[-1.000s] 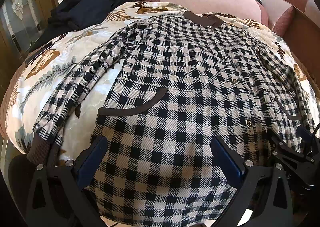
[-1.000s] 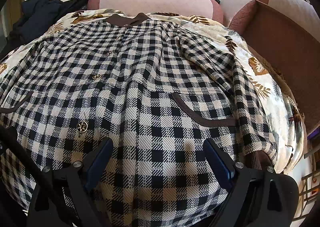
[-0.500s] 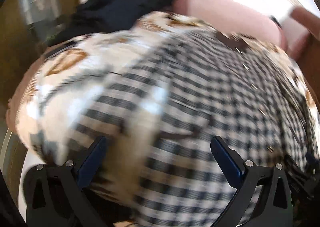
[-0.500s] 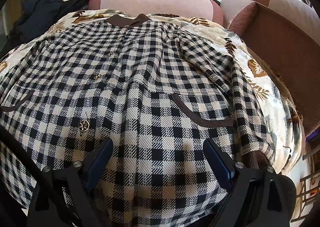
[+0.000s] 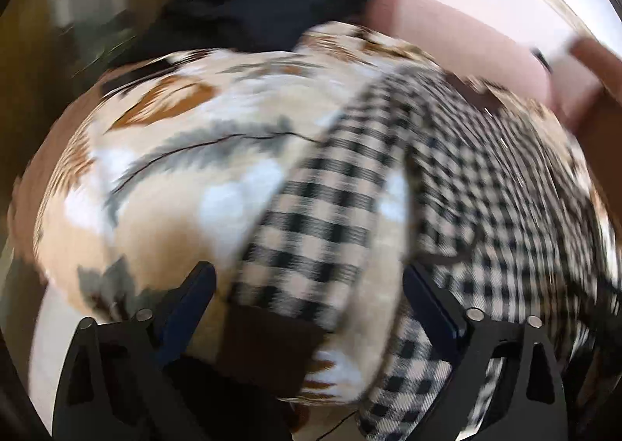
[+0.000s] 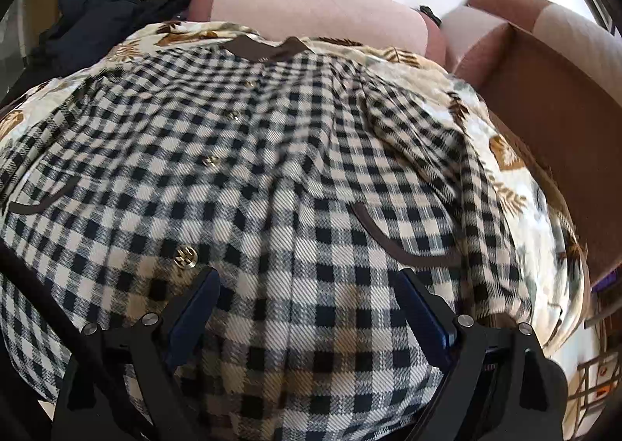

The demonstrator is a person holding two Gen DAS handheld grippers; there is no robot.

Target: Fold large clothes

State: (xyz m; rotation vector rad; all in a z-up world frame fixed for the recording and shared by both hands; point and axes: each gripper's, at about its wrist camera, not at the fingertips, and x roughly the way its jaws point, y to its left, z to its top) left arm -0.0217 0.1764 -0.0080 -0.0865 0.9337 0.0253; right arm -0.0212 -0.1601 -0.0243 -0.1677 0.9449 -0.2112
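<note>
Pink sofa cushions (image 6: pixel 318 9) sit along the top, behind a cream leaf-print blanket (image 5: pixel 163 184). On it our big black-and-white checked coat (image 6: pixel 295 176) lies flat, filling the middle, with no fold made yet. We see its sleeve (image 5: pixel 318 215) low in the blurry left view. Our left gripper (image 5: pixel 309 299) and right gripper (image 6: pixel 307 299) both have jaws wide apart, holding nothing.

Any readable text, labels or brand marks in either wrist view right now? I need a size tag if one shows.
No readable text in either view.
Gold button on the checked coat: an embossed emblem, not legible as letters.
No size tag shows at the brown collar.
Left wrist view: motion-blurred, nothing legible.
</note>
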